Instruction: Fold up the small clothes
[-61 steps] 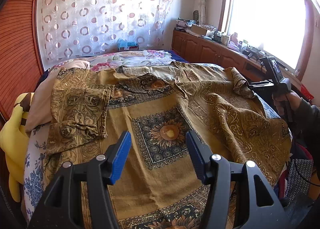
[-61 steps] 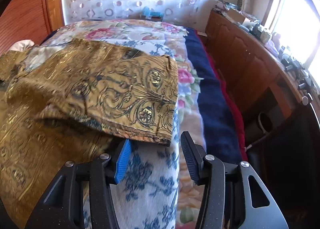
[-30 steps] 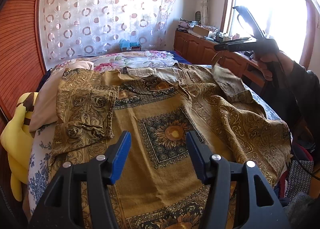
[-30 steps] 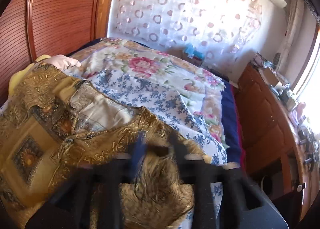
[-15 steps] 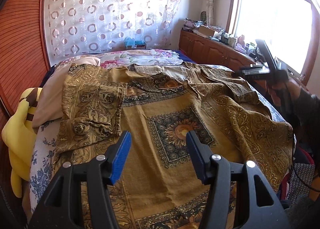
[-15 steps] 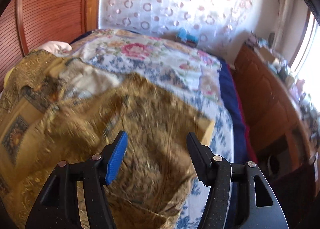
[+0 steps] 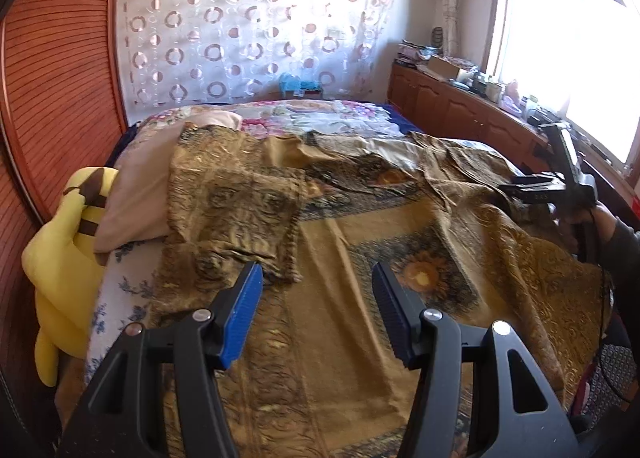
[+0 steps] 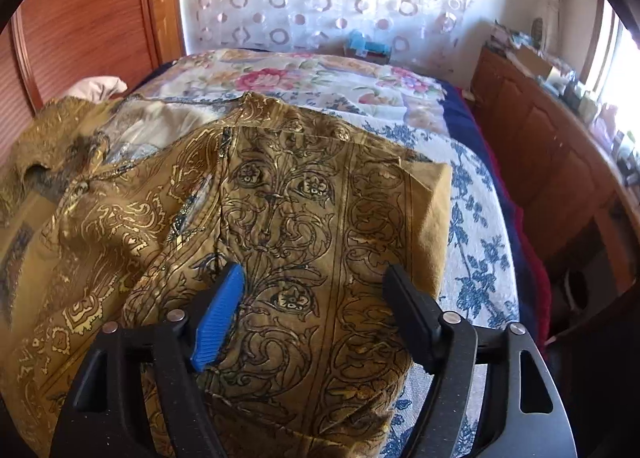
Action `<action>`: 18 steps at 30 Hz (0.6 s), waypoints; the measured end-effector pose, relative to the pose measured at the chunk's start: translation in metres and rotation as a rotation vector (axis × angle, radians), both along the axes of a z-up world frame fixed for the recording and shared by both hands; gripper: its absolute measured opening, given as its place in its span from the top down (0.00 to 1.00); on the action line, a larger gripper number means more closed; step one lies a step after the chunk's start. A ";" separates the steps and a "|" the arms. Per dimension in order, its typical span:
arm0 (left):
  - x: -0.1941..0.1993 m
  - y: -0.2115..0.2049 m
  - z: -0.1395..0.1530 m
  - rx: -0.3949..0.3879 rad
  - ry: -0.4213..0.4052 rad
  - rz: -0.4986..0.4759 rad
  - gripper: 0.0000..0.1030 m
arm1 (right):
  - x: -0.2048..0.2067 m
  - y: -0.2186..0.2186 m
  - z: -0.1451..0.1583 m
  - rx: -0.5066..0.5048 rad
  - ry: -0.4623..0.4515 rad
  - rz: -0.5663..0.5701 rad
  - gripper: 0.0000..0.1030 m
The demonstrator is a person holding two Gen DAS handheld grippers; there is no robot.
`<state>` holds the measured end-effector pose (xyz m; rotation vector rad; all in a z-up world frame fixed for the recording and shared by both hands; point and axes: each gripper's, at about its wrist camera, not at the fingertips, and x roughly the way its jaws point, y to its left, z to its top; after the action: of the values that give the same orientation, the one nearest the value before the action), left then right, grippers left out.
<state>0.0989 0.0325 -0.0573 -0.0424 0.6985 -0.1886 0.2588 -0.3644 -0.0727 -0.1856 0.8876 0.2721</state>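
Note:
A gold and dark patterned garment (image 7: 360, 258) lies spread over the bed. Its left sleeve (image 7: 236, 214) is folded in over the body. Its right sleeve (image 8: 320, 218) lies folded over the right side. My left gripper (image 7: 316, 310) is open and empty, hovering above the garment's lower middle. My right gripper (image 8: 316, 298) is open and empty just above the folded right sleeve; it also shows in the left wrist view (image 7: 536, 190) at the bed's right side.
A yellow plush toy (image 7: 64, 258) and a beige pillow (image 7: 140, 186) lie at the bed's left edge. A floral bedspread (image 8: 320, 74) covers the far bed. Wooden cabinets (image 8: 560, 162) run along the right under the window. A wooden wall (image 7: 52, 78) stands on the left.
My right gripper lifted the right sleeve, carried it inward over the garment, let it go and opened. The sleeve now lies folded flat. My left gripper drifted slightly, staying open.

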 end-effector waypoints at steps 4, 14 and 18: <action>0.011 0.008 0.002 0.018 0.011 0.015 0.45 | 0.002 0.001 0.000 0.009 0.011 0.009 0.21; 0.052 0.033 0.013 0.094 0.007 0.049 0.45 | 0.001 0.001 0.000 0.011 0.013 0.013 0.19; 0.073 0.039 0.013 0.126 0.014 0.058 0.45 | 0.001 0.000 0.000 0.011 0.013 0.014 0.18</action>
<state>0.1719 0.0710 -0.0448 0.0564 0.7211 -0.0881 0.2601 -0.3639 -0.0732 -0.1803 0.8981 0.2909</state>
